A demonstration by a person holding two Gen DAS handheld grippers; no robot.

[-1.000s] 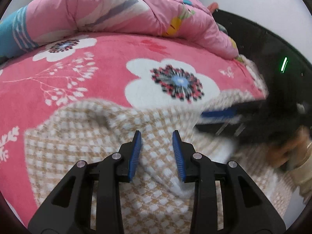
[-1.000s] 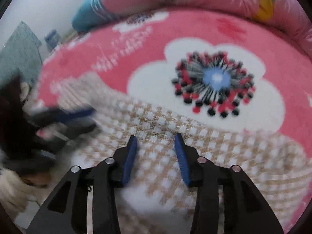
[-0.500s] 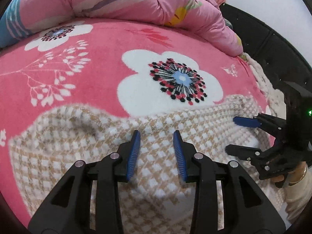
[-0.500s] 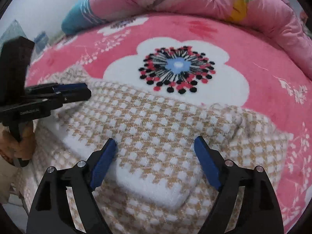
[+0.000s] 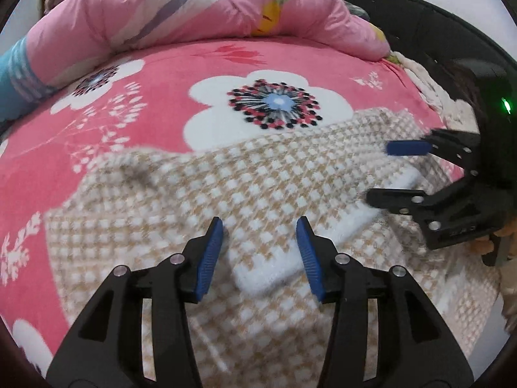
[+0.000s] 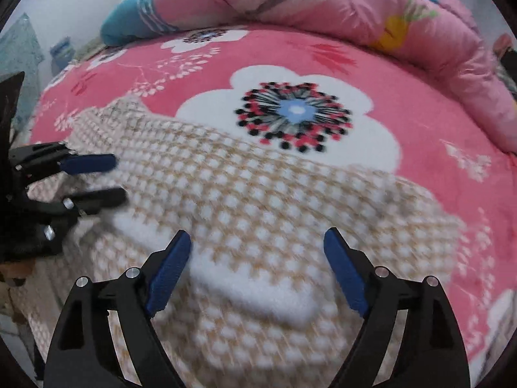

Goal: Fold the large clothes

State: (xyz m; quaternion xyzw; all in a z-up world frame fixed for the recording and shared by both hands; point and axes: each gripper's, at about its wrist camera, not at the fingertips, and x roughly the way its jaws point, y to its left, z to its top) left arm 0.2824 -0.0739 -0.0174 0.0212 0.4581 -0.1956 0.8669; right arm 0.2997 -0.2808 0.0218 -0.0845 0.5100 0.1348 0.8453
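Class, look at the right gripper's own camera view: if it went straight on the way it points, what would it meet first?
Most likely the checked garment, near its white band, which lies between the right gripper's open jaws; depth is unclear.

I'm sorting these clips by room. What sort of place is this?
Most likely a bedroom. The checked garment lies on a bed covered with a pink flowered blanket, a puffy pink quilt is bunched at the far side, and a dark headboard curves along one edge.
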